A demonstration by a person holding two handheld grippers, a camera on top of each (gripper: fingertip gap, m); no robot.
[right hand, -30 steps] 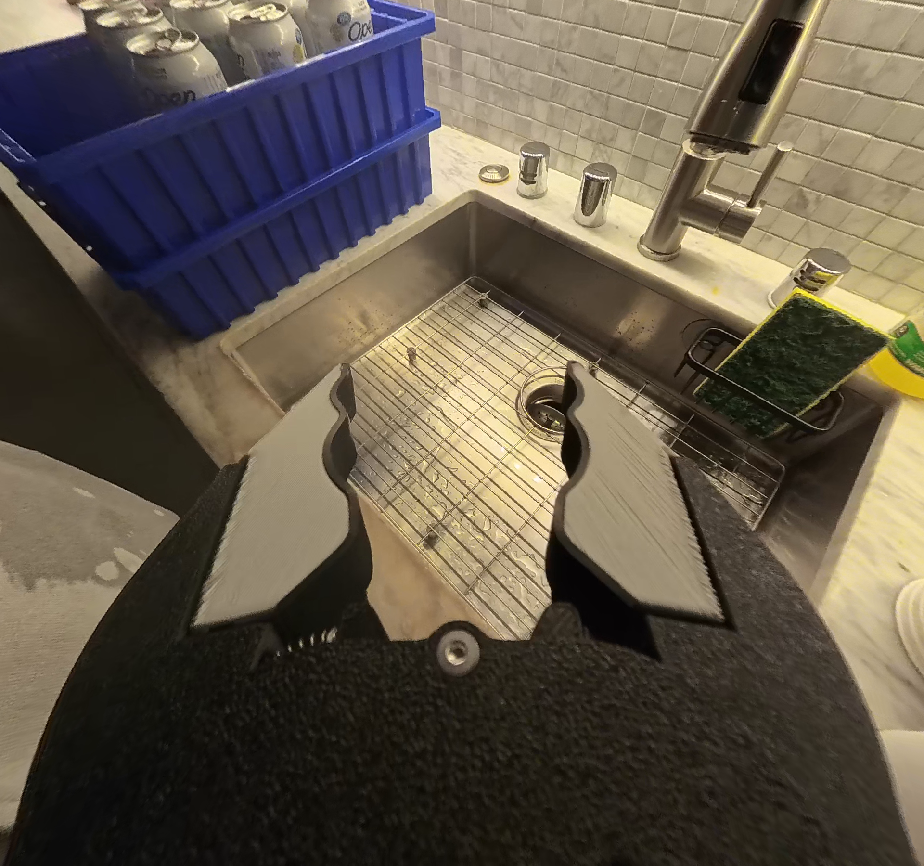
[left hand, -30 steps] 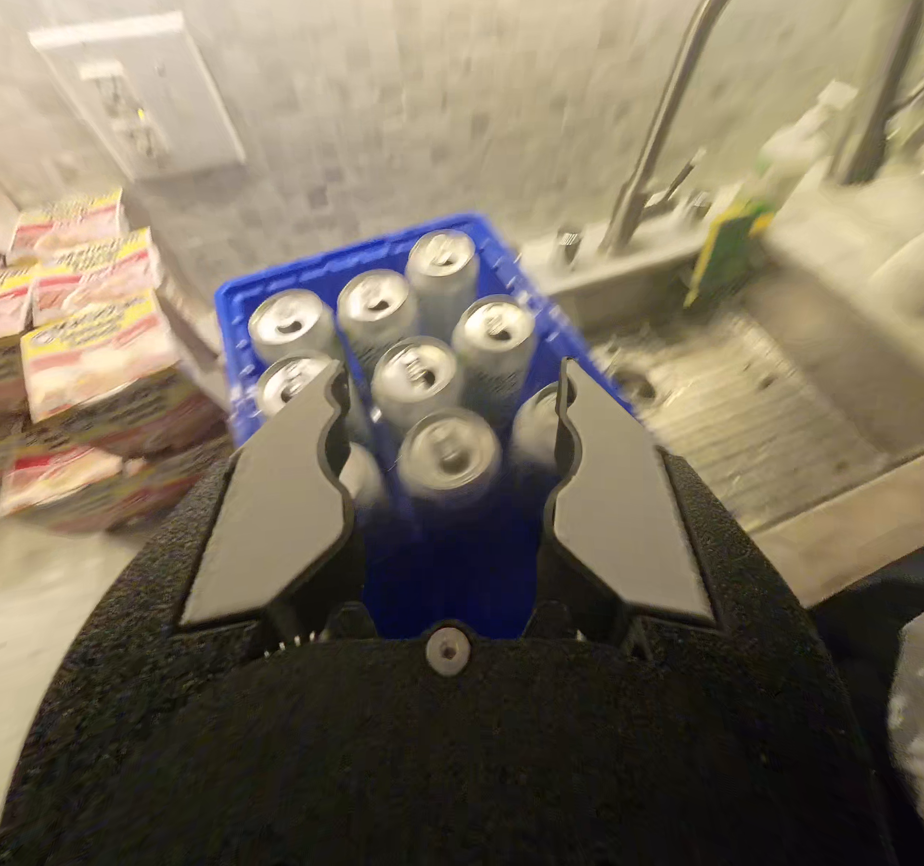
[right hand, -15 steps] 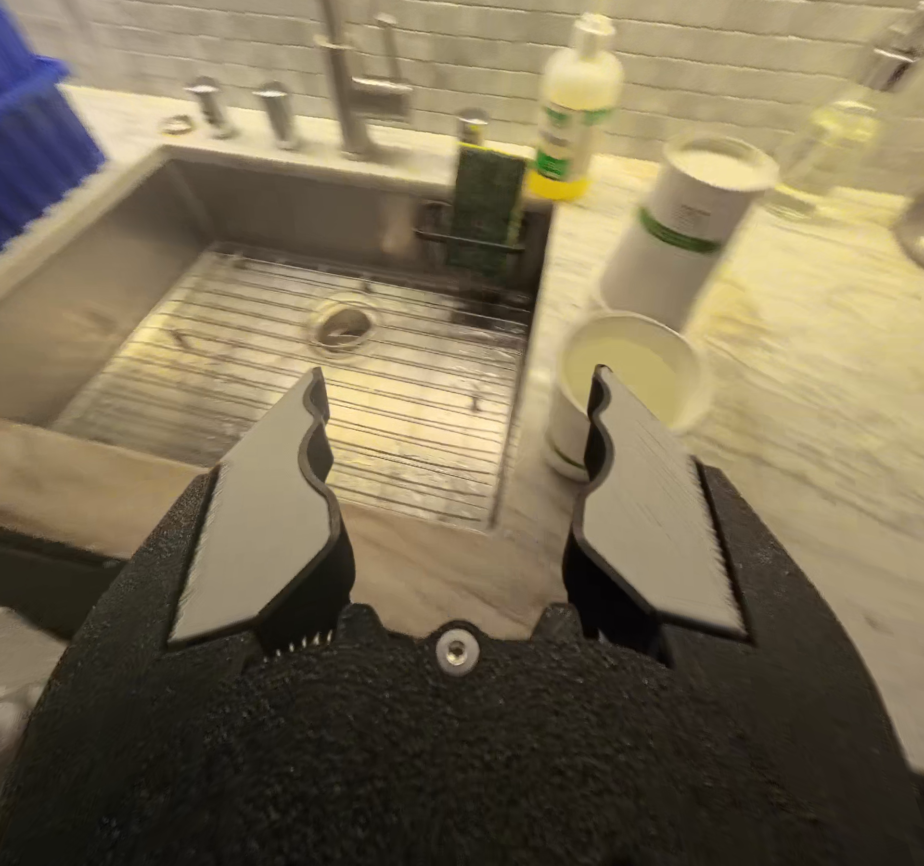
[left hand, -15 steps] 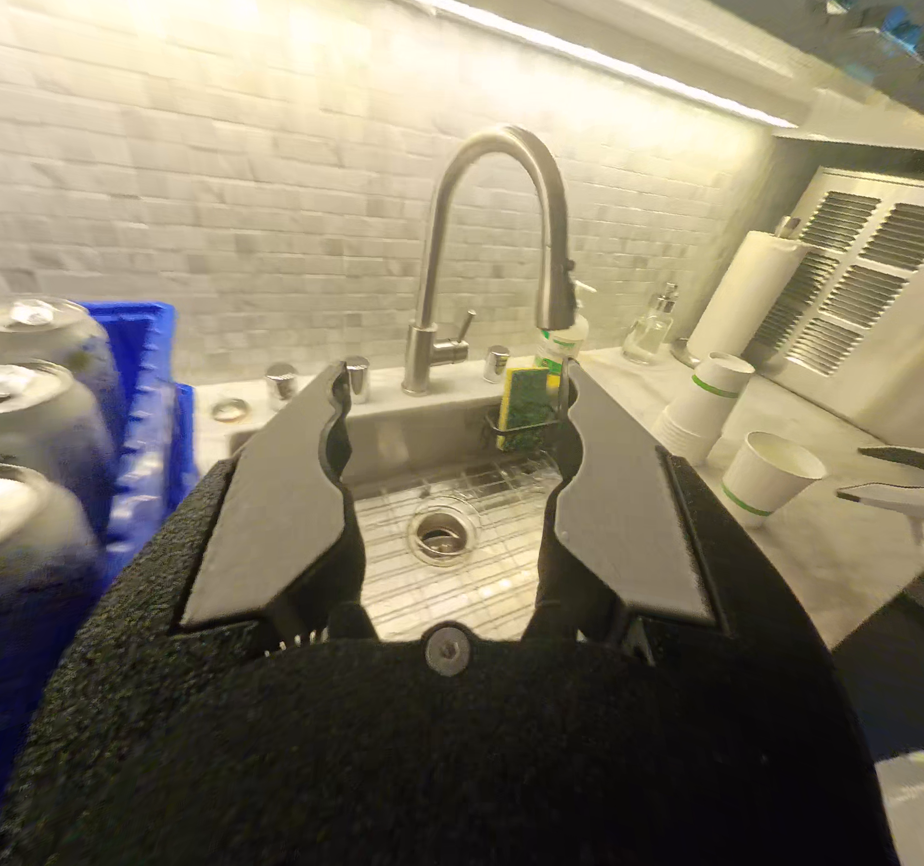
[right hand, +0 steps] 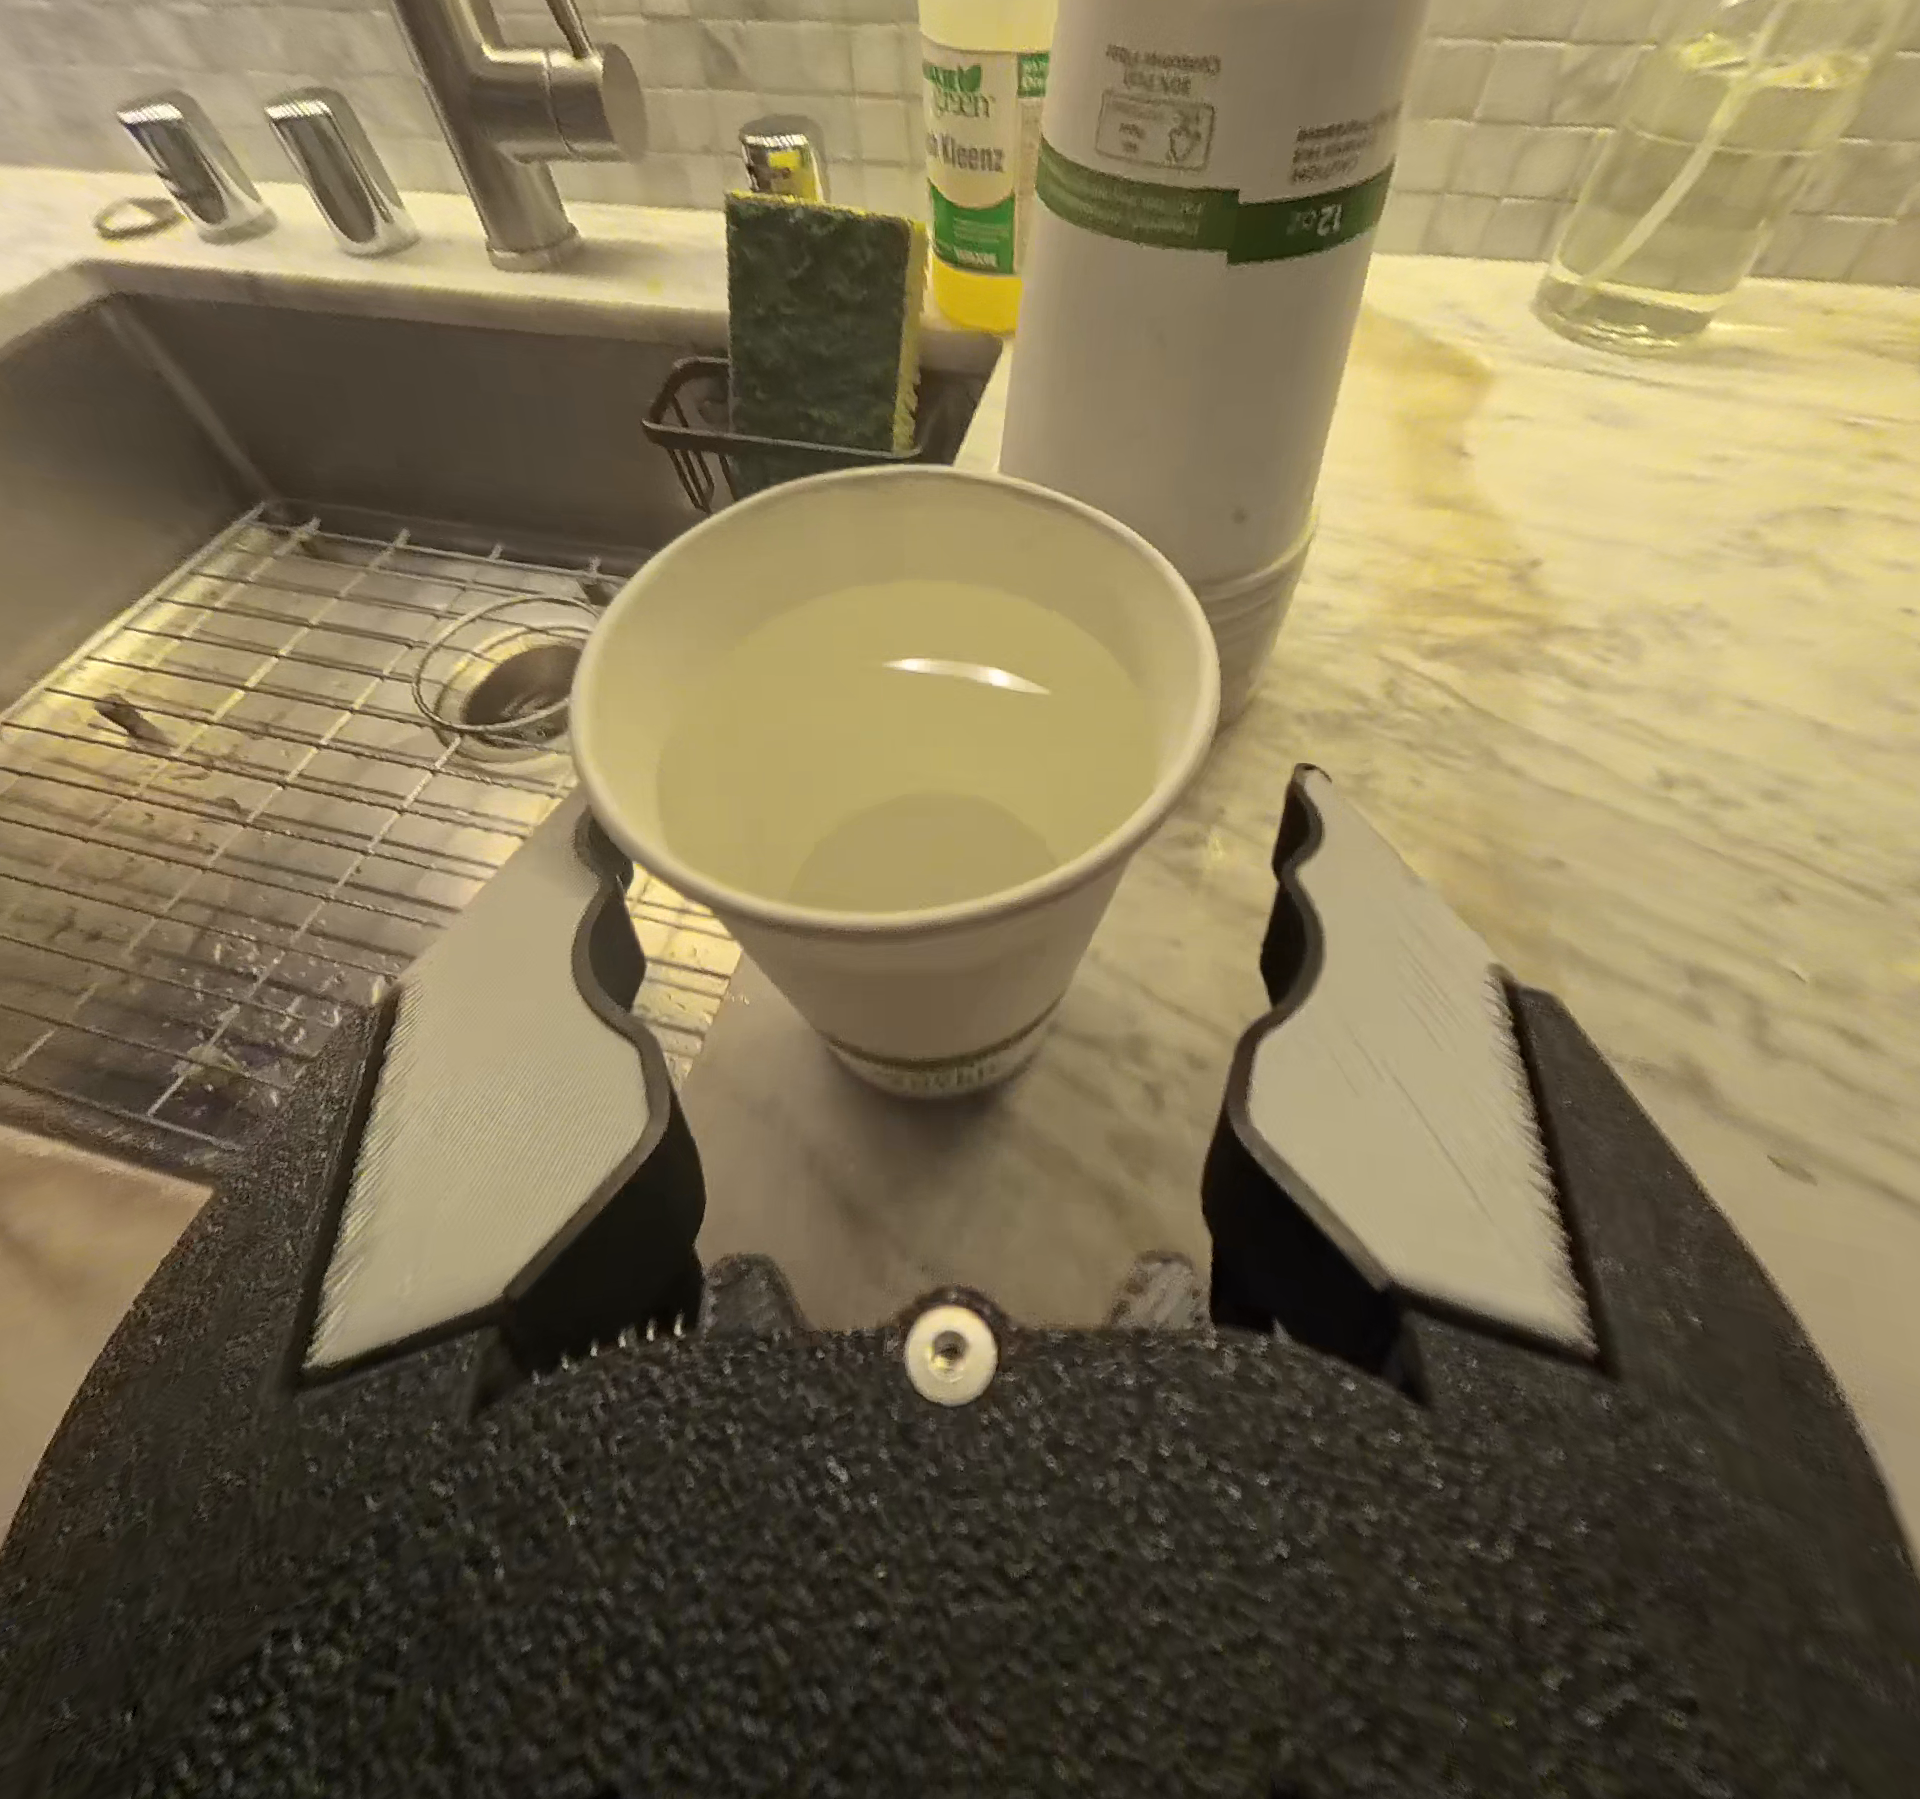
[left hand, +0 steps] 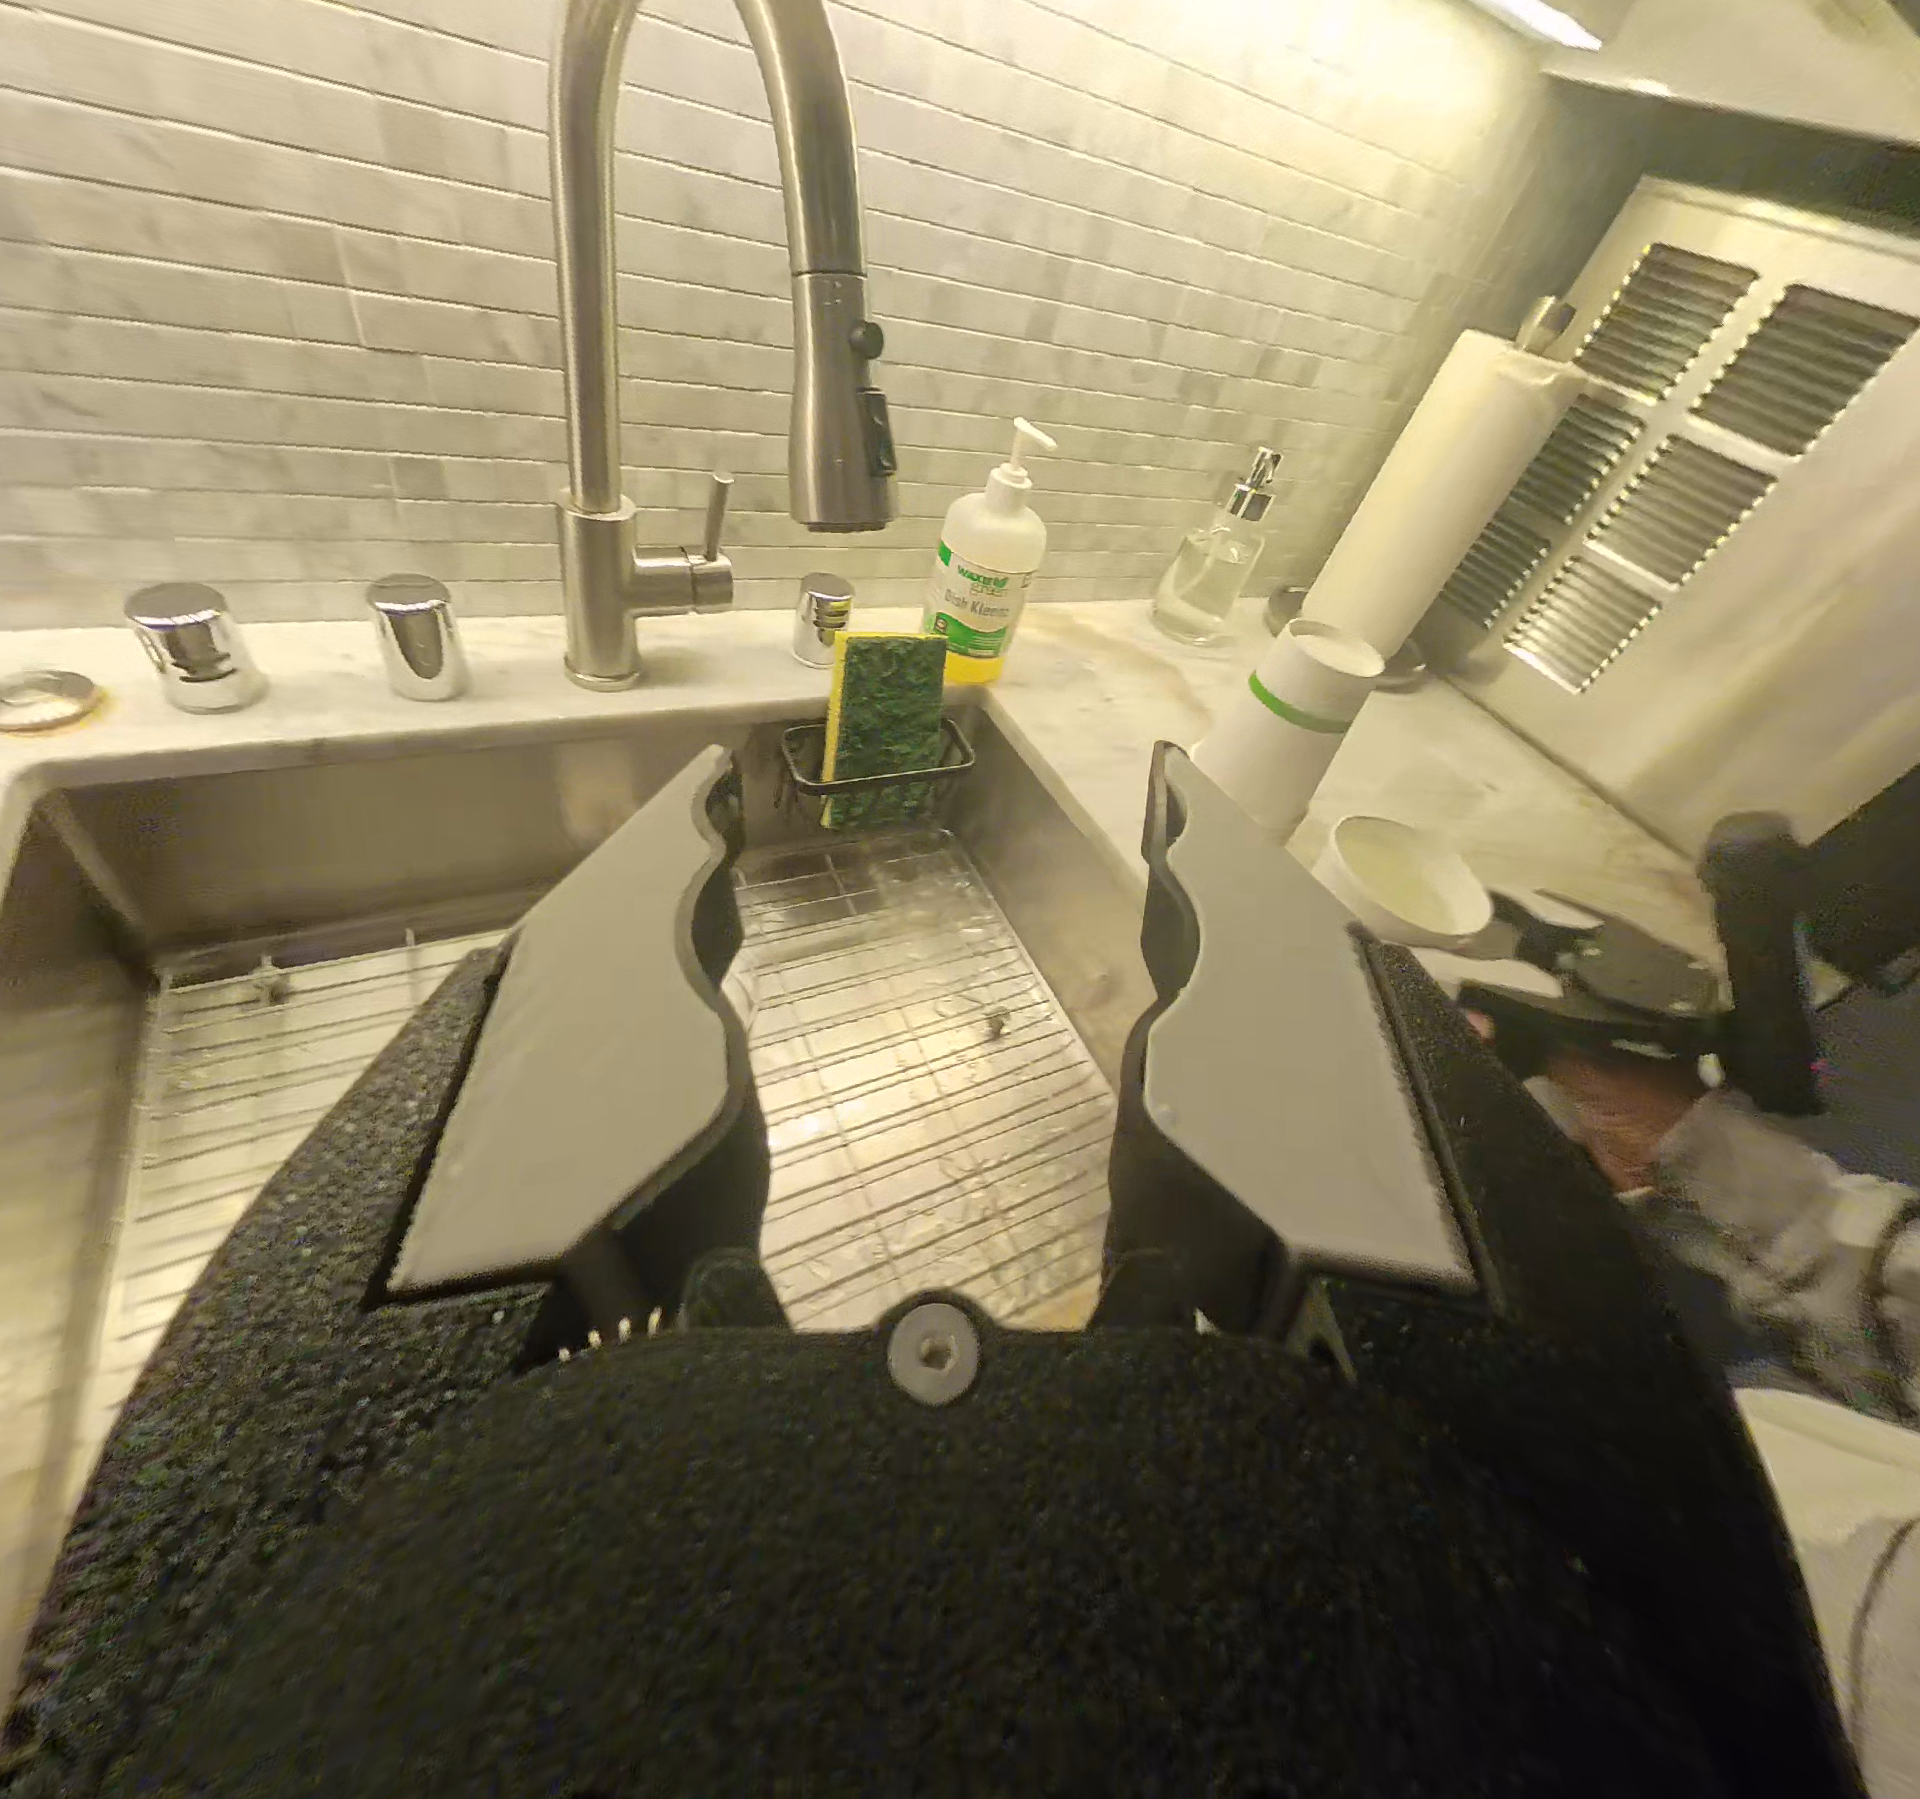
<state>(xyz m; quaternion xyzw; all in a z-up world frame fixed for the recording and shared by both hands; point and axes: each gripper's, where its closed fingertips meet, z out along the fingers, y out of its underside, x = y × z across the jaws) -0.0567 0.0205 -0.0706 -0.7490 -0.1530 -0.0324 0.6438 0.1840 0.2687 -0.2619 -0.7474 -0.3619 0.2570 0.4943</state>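
Note:
A white paper cup [right hand: 894,762] holding liquid stands upright on the marble counter [right hand: 1558,658] at the sink's right edge. My right gripper [right hand: 951,824] is open, its jaws on either side of the cup without touching it. The cup also shows in the left wrist view [left hand: 1403,882], with my right gripper [left hand: 1538,939] close behind it. My left gripper [left hand: 940,793] is open and empty, held above the steel sink [left hand: 312,814], pointing toward the sponge [left hand: 883,731] in its black holder.
An upside-down stack of paper cups [right hand: 1195,243] stands just behind the cup. A soap bottle [right hand: 977,108], a glass dispenser [right hand: 1714,139], the faucet [left hand: 707,295] and a paper towel roll [left hand: 1444,492] line the back. A wire grid [right hand: 260,710] covers the sink floor.
My left gripper swung right, from the blue crate of cans to over the sink. My right gripper moved right from the sink, opened wider and came up around the paper cup.

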